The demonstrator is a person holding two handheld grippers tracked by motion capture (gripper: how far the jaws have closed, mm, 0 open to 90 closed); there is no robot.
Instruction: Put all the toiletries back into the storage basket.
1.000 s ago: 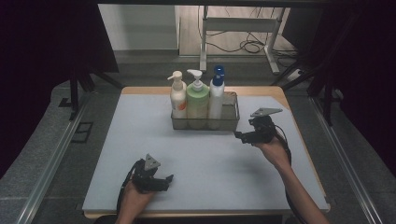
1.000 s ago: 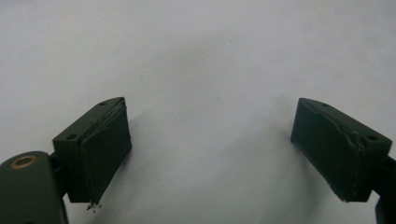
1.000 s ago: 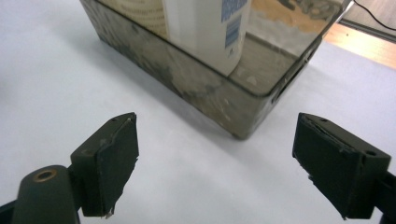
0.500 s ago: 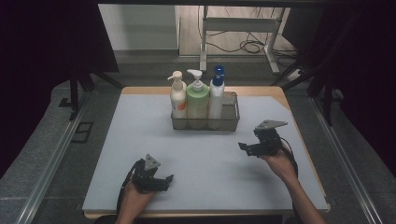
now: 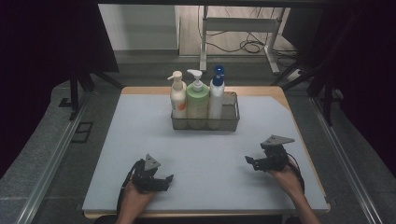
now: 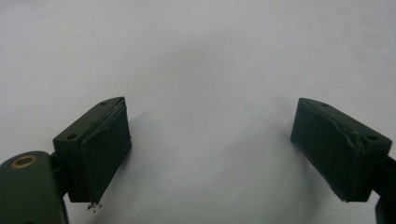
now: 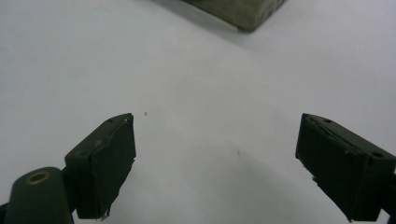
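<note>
Right gripper (image 5: 254, 162) hangs low over the grey mat (image 5: 140, 121), jaws spread wide with bare surface between them. The left gripper (image 5: 164, 179) sits near the front edge, also wide open and gripping nothing. Well beyond both, the wire basket (image 5: 205, 122) stands at the far middle, three pump bottles (image 5: 198, 100) upright inside, side by side.
</note>
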